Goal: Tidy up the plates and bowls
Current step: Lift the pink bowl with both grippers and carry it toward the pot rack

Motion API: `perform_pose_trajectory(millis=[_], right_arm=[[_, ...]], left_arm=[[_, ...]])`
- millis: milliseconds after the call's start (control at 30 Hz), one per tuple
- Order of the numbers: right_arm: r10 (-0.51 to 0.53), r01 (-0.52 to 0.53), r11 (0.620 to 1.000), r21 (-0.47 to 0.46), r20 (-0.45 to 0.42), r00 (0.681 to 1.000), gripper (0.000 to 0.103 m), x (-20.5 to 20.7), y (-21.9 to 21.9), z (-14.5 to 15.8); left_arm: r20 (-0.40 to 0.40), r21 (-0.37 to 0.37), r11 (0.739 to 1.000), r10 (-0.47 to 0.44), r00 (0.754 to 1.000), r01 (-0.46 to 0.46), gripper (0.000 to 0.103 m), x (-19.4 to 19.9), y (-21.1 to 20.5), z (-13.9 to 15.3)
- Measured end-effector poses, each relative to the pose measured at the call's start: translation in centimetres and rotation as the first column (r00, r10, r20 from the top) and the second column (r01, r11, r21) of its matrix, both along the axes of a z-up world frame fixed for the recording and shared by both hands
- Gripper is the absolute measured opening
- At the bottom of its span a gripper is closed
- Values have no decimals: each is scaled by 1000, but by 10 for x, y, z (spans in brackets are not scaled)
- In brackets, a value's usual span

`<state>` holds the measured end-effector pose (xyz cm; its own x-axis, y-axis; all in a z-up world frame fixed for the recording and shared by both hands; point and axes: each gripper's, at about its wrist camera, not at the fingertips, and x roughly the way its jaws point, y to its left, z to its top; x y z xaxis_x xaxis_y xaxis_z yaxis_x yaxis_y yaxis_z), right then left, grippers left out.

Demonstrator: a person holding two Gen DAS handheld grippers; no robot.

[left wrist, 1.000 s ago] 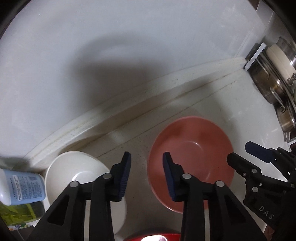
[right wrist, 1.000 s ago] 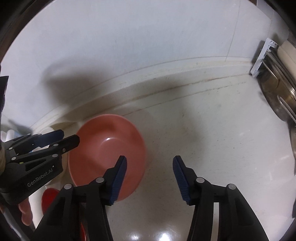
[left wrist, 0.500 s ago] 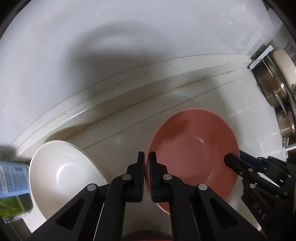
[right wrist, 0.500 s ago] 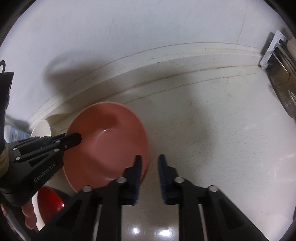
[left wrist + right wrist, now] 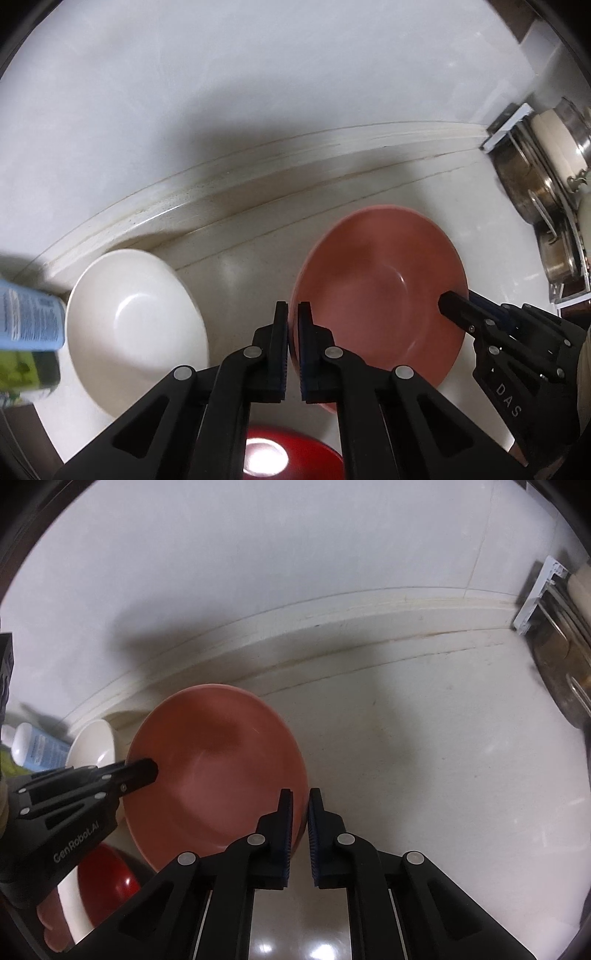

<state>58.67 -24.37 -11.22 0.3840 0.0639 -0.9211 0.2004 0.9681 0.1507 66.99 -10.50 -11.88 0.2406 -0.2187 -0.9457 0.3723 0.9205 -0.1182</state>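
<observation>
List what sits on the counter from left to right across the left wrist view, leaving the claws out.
Blue-labelled plastic bottle → round white ceramic bowl → wide salmon-pink ceramic bowl → stacked stainless steel pots at the right edge. The glossy red dish at the bottom is left out: it overlaps the order.

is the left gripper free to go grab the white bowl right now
Probably not yet: the left gripper is shut on the rim of the pink bowl. The white bowl sits uncovered just to its left, so the path looks open after release.
</observation>
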Motion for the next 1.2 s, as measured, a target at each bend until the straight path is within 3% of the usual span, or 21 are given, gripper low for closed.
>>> perform_pose_trajectory(millis=[233,600,1200], right_arm=[[21,-20,1000,-5,35,999,10,-39,-9,24],[-20,23,999,-45,76,997,10,-124,-35,53],[-59,58,997,-60,-18,998,10,-216,-78,10]], left_arm=[[33,-18,1000,-6,999,7,7,-50,-9,25],[5,-66,997,-39,999,39,8,-137,-34,34],[-131,-72,994,-91,987,82,9,-230,-81,-15]])
